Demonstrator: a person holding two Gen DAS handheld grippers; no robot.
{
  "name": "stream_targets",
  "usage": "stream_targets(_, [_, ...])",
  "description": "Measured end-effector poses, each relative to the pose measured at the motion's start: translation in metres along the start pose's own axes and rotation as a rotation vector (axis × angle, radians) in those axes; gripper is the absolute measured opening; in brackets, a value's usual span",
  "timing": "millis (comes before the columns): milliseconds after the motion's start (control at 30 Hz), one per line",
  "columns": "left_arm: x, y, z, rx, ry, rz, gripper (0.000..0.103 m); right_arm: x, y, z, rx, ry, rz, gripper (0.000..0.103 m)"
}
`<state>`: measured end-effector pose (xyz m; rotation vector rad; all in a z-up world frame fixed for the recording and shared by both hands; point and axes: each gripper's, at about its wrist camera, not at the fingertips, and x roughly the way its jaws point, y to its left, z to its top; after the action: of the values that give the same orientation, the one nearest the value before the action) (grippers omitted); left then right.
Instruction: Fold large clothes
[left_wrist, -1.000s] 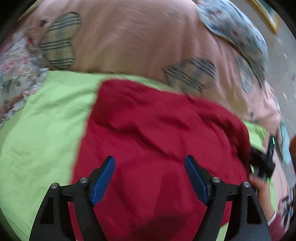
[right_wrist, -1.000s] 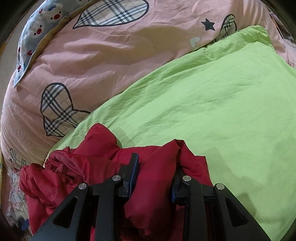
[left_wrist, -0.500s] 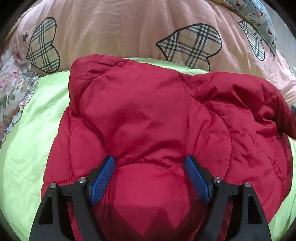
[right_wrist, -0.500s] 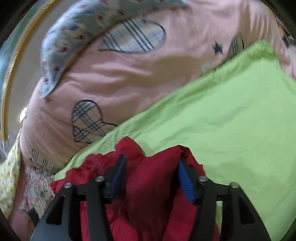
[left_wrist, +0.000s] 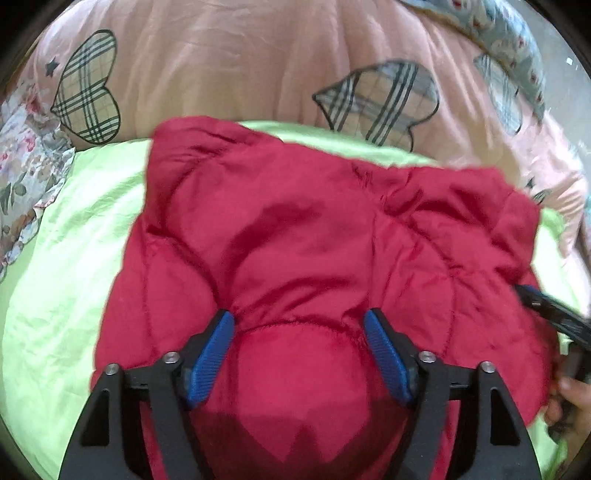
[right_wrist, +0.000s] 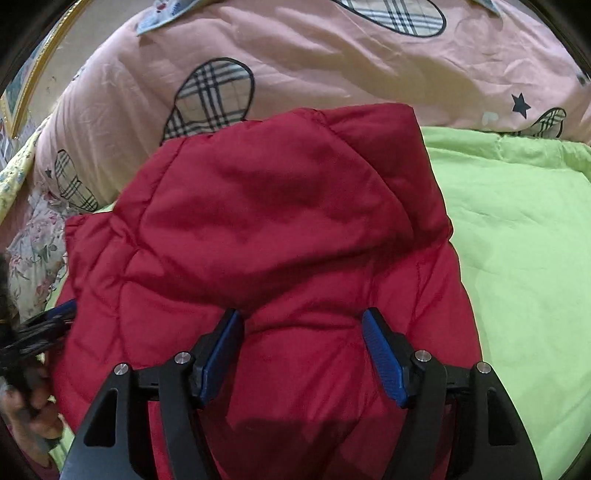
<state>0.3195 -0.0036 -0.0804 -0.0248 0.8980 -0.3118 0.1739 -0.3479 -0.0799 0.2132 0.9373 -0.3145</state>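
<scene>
A red quilted puffer jacket (left_wrist: 314, 236) lies bunched in a folded heap on the light green sheet (left_wrist: 66, 266). It also fills the middle of the right wrist view (right_wrist: 280, 229). My left gripper (left_wrist: 299, 325) is open, its blue pads wide apart just over the near part of the jacket, holding nothing. My right gripper (right_wrist: 303, 325) is open too, hovering over the jacket's near side, empty. The right gripper's black frame shows at the right edge of the left wrist view (left_wrist: 554, 314), and the left gripper at the left edge of the right wrist view (right_wrist: 40, 328).
A pink quilt with plaid hearts (left_wrist: 258, 55) is piled behind the jacket, also in the right wrist view (right_wrist: 332, 51). A floral cloth (left_wrist: 26, 170) lies at the far left. Green sheet (right_wrist: 524, 258) spreads to the right of the jacket.
My right gripper opened and let go of the red fabric, then swung round over the heap. The jacket dropped into a folded heap. My left gripper stayed open.
</scene>
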Motion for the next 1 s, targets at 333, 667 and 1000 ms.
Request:
stream_targets(333, [0.013, 0.054, 0.004, -0.124, 0.040, 0.027, 0.073, 0.014, -0.021, 0.010, 0.138, 0.020, 0.075, 0.070])
stream_targets(667, [0.023, 0.054, 0.008, -0.109, 0.076, 0.027, 0.075, -0.004, -0.029, 0.002, 0.187, -0.012, 0.120, 0.070])
stream_targets(1000, [-0.039, 0.092, -0.007, -0.180, 0.013, -0.111, 0.078, -0.063, -0.039, -0.012, 0.172, -0.059, 0.127, 0.074])
